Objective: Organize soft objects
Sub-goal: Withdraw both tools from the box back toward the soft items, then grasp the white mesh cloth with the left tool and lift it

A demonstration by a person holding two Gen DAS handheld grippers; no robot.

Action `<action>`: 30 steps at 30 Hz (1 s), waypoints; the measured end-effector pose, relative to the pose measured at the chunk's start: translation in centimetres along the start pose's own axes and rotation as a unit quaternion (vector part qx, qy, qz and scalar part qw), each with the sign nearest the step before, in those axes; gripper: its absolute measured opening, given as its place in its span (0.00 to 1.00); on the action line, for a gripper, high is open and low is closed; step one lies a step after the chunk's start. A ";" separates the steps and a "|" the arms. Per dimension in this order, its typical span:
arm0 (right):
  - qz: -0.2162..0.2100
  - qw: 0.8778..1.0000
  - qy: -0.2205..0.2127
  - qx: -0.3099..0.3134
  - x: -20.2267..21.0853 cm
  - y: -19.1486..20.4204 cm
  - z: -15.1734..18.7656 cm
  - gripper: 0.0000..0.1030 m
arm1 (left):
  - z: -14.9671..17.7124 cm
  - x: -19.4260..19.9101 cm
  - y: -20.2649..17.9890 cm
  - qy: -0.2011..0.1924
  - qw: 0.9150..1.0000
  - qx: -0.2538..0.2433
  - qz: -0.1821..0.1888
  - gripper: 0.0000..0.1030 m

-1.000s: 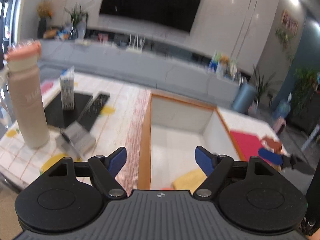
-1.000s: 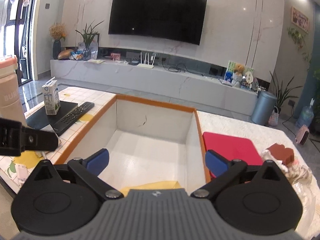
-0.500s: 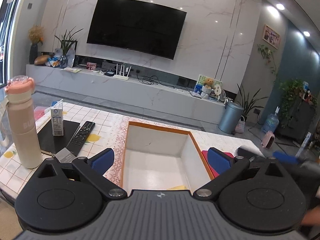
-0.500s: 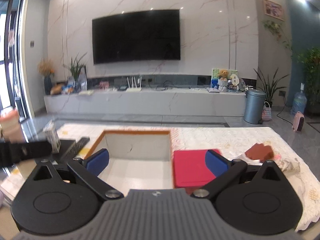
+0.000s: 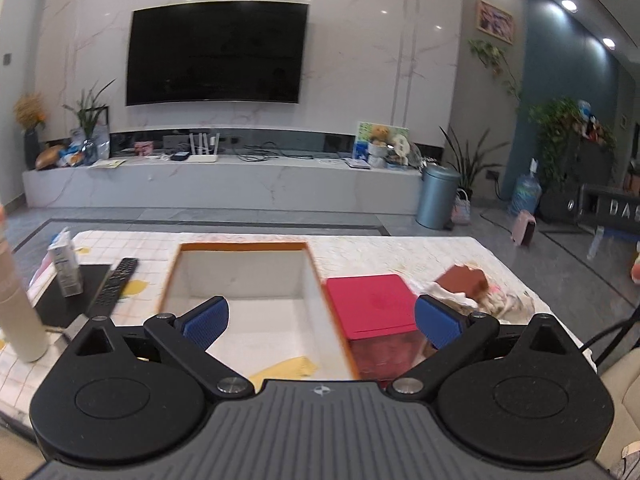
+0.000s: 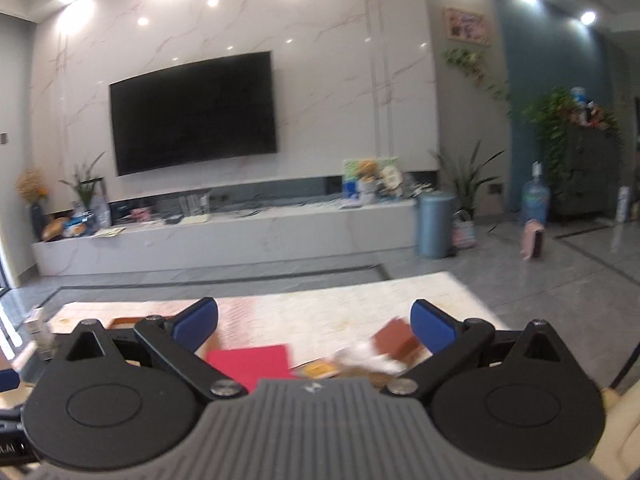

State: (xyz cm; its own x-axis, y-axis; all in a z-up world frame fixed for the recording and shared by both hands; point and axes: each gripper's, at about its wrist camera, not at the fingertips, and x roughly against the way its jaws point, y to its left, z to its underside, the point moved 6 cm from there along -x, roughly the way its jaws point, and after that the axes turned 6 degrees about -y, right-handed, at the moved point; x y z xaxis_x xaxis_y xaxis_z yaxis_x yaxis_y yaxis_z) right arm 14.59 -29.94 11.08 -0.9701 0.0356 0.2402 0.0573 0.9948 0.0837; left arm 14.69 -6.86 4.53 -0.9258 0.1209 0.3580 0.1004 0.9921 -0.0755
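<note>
An open white box with an orange rim [image 5: 240, 246] stands on the table, a yellow soft item [image 5: 286, 368] lying at its near end. A red lid [image 5: 370, 306] lies to its right; it also shows in the right wrist view [image 6: 256, 362]. Further right is a pile of soft items with a brown piece on top [image 5: 464, 280], also blurred in the right wrist view [image 6: 396, 338]. My left gripper [image 5: 320, 320] is open and empty above the box's near right corner. My right gripper [image 6: 314, 320] is open and empty, raised above the table.
A pale bottle [image 5: 16, 312], a small carton [image 5: 66, 268], a remote [image 5: 114, 286] and a black pad [image 5: 60, 300] stand left of the box. The table's right edge [image 5: 560, 312] is near the pile. A TV wall and low cabinet lie behind.
Both grippers have risen and pulled back from the table, tilting up towards the room. The right one has swung to the right. Both stayed open and empty.
</note>
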 end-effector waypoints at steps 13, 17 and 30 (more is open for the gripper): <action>0.039 0.995 0.079 -0.049 -5.1 -10.1 6.2 0.98 | 4.6 -6.9 -10.3 0.068 0.992 -0.070 0.076 1.00; 0.059 0.989 0.110 -0.081 -6.9 -12.8 9.6 0.98 | 7.2 -8.9 -12.8 0.095 0.986 -0.087 0.105 1.00; 0.145 0.958 0.174 -0.174 -10.3 -18.8 15.8 0.98 | 14.6 -11.7 -20.6 0.118 0.954 -0.126 0.245 1.00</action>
State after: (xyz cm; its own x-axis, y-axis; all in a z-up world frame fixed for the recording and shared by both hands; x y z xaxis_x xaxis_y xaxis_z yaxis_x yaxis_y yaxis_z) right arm 19.81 -47.51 -8.20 -0.7676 0.2125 0.6046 0.4465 0.8541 0.2666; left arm 18.13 -29.25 -11.68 -0.6412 0.5466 0.5386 0.6115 0.7880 -0.0716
